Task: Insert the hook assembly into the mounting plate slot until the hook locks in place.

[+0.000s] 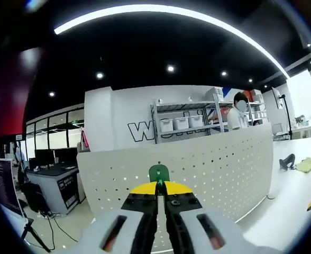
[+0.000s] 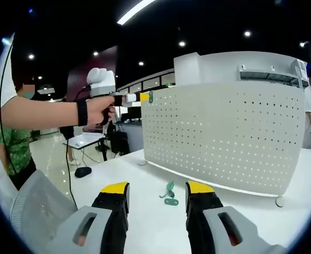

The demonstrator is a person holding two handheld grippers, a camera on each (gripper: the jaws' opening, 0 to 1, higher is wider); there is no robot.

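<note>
The big white board with holes (image 2: 224, 140) stands on the white bench (image 2: 145, 211). The left tool (image 1: 158, 186) is clamped on a green hook (image 1: 158, 173) at the board's top edge. The right tool (image 2: 157, 191) is apart, with two green hooks (image 2: 170, 194) lying on open bench at its 12 o'clock.

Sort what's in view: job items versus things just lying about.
Job items: green hook pinched in the left hand-held gripper; perforated white panel; green hooks on the table; open right hand-held gripper.

Lying about: shelving with bins; yellow-green cloth; black desk.
</note>
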